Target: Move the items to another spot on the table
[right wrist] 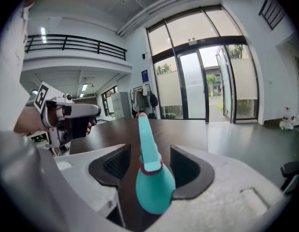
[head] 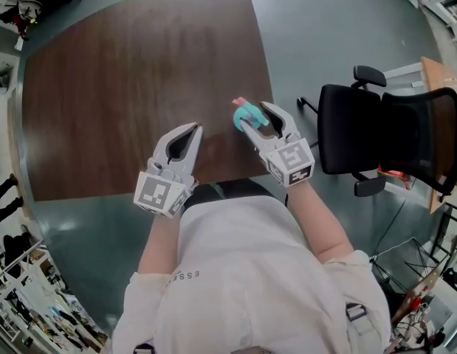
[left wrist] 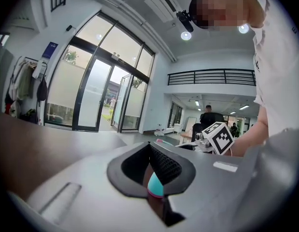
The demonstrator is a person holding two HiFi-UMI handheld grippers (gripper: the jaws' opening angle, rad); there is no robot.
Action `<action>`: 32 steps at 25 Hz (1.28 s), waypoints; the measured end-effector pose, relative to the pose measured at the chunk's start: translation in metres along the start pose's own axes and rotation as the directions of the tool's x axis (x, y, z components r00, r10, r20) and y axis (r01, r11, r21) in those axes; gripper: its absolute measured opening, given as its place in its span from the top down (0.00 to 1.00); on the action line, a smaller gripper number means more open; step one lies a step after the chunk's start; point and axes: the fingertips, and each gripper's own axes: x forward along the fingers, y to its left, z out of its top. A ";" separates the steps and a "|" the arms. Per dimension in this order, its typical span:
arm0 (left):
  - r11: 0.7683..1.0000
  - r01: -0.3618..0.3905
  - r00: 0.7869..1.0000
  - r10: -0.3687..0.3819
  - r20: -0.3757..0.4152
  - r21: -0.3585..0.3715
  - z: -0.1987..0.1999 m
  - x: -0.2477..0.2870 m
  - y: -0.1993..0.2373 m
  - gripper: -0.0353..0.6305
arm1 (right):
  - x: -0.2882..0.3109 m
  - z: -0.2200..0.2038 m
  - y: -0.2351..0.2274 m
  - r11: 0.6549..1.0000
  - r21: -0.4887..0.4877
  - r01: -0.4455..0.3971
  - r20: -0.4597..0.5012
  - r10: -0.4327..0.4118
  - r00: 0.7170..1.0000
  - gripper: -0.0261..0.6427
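Squeeze bulb [head: 248,115], teal with a pink ring and a long nose, is the thing we are moving. It sits at the table's [head: 125,72] right side, close to the table edge nearest our body. Its nose points away from us, toward the middle of the table.

Our right gripper [head: 255,116] has its jaws wide apart, one on each side of the bulb's round part. The pads are not pressing on it, so nothing is held. The bulb seems to lean near one jaw, but we cannot tell if it touches.

Our left gripper [head: 193,130] is over the table too, more to the left and also near that front edge. Its jaw tips look closed together. A small teal bit [left wrist: 155,185] with a pink edge shows low in its gap, and we cannot tell what that is.

We think this is a hand-over moment for the bulb. Either we are about to pick it up, or it has been put at its new spot. We cannot tell which from here.

If we pick it up, the right jaws must close softly on the round part, because it looks squishy and could pop out. If it is done, we should pull the right gripper straight back. A jaw that bumps it could send the bulb rolling off the table edge.
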 end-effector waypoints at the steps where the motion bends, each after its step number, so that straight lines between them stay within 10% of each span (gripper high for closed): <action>1: 1.000 -0.009 1.000 0.009 -0.001 -0.006 -0.003 -0.001 0.000 0.92 | 0.003 -0.004 0.001 1.000 0.002 -0.014 -0.003 0.014 1.000 0.61; 21: 0.982 -0.191 0.979 0.191 0.076 -0.016 0.008 -0.040 0.026 0.92 | 0.002 0.042 -0.004 0.993 -0.068 -0.092 0.075 0.097 0.992 0.75; 32: 0.923 -0.377 0.910 0.385 0.156 -0.076 0.010 -0.200 0.091 0.92 | 0.048 0.069 0.123 0.980 -0.105 -0.172 0.068 0.179 0.981 0.75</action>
